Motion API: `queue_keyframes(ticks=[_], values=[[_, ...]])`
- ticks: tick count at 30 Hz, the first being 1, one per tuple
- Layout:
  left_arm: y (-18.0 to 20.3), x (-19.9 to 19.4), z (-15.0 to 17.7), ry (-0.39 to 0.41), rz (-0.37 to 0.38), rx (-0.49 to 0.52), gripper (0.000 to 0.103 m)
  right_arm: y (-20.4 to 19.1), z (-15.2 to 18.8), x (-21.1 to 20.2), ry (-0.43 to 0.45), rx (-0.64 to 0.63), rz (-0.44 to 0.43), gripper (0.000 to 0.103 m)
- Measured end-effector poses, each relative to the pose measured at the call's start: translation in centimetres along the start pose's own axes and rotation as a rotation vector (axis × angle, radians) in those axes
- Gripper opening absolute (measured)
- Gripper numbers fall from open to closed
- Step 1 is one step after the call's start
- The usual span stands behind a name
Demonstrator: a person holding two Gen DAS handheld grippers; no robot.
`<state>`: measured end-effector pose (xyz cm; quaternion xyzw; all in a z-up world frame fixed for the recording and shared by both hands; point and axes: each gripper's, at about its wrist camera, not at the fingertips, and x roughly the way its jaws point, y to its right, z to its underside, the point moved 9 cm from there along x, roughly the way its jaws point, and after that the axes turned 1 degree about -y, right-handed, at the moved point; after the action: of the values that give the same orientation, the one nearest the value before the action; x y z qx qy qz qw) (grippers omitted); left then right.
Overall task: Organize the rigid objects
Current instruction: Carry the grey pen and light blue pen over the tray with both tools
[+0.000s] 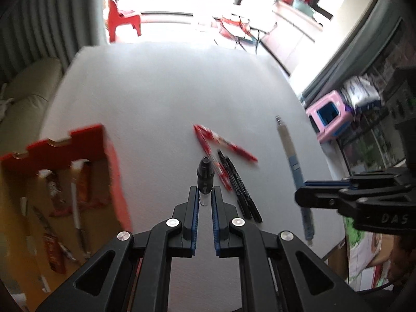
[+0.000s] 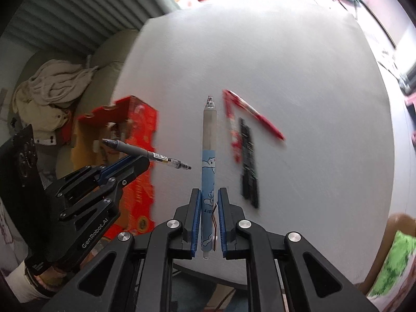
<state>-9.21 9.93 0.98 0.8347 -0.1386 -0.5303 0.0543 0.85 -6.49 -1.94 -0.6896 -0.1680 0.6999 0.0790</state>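
With my left gripper [image 1: 205, 195] clamped on a grey pen [image 2: 145, 153] and my right gripper [image 2: 209, 197] gripping the blue bear-print pen [image 2: 209, 140] above the table [image 2: 286, 65], I'd carry both level into the red box [image 2: 137, 130], whose blurred compartments probably already hold pens.

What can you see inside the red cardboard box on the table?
Inside the red box, brown dividers form slots holding several blurred pens and reddish items. Its walls and the blur hide exactly what they are.
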Motion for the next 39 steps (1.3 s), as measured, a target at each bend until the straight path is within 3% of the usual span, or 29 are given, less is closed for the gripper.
queue_keyframes(ticks=[7,12,22,28,39], values=[[-5.1,-5.2,-1.3,0.13,-0.055,-0.102,0.01,-6.6,-2.3,0.1,0.021,-0.13,-0.047,0.014],[-9.7,-8.8,-0.3,0.182,-0.131,-0.183,0.01,-11.4,-2.5,1.3,0.001,-0.23,-0.079,0.014],[-17.3,-11.4,5.4,0.174,-0.277,-0.355,0.01,-20.1,-0.8,4.9,-0.074,-0.414,-0.13,0.014],[-18.9,-12.2,7.3,0.167,-0.304,-0.392,0.01,-22.7,-0.2,6.3,-0.097,-0.48,-0.133,0.014],[-19.5,-12.7,7.2,0.175,-0.304,-0.402,0.01,-23.6,-0.6,6.8,-0.106,-0.496,-0.129,0.014]])
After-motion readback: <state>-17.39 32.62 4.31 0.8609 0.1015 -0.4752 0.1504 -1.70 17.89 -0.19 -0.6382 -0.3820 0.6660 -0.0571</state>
